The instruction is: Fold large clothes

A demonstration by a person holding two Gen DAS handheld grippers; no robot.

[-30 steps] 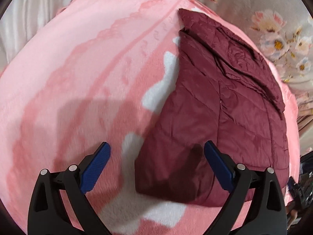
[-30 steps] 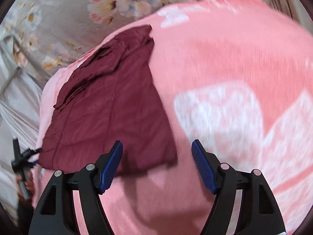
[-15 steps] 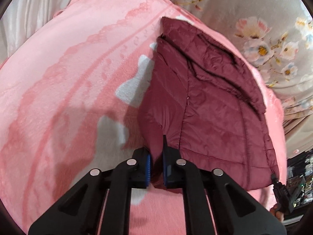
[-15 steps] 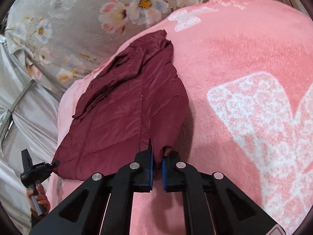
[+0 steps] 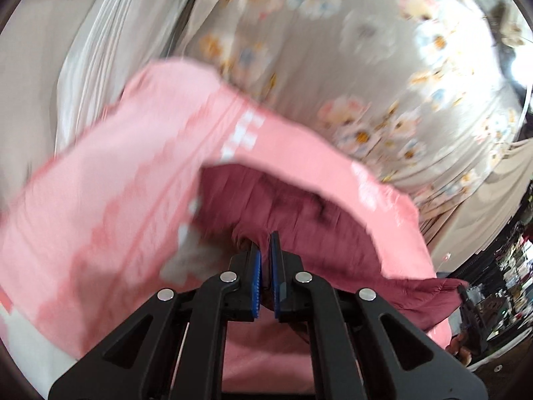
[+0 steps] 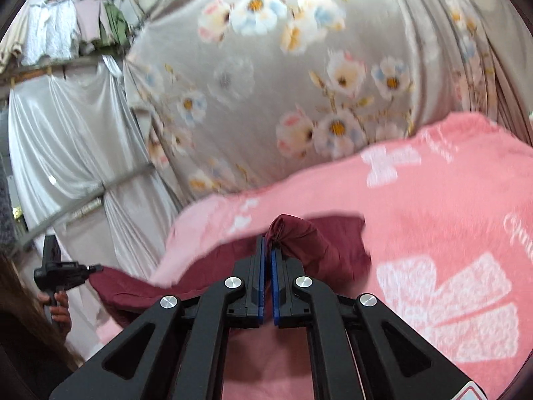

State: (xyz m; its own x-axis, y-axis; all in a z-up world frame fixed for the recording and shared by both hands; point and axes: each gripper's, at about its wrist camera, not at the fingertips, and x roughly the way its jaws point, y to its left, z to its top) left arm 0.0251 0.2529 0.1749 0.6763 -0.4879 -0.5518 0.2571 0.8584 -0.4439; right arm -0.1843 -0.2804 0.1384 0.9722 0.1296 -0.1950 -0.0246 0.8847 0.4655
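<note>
A dark red quilted jacket (image 5: 319,230) lies on a pink blanket (image 5: 110,193). My left gripper (image 5: 265,246) is shut on the jacket's near hem and holds it raised; the view is blurred. My right gripper (image 6: 267,243) is shut on the other hem corner, with the jacket (image 6: 319,243) bunched just past its pads. The raised hem sags between the two grippers. The left gripper also shows in the right wrist view (image 6: 63,271), far left, with a hand on its handle and the hem (image 6: 133,286) stretched from it. The right gripper shows at the lower right edge of the left wrist view (image 5: 469,303).
The pink blanket (image 6: 449,233) with white bow patterns covers the bed. A grey floral curtain (image 6: 283,83) hangs behind it, white drapes (image 6: 66,140) to the left. Clothes hang on a rail (image 6: 66,26) at the upper left. Cluttered shelves (image 5: 513,266) stand at the far right.
One second ago both grippers were open above the jacket's near hem. They closed on it half a second ago. Now both have lifted the hem and tilted up toward the curtain.
</note>
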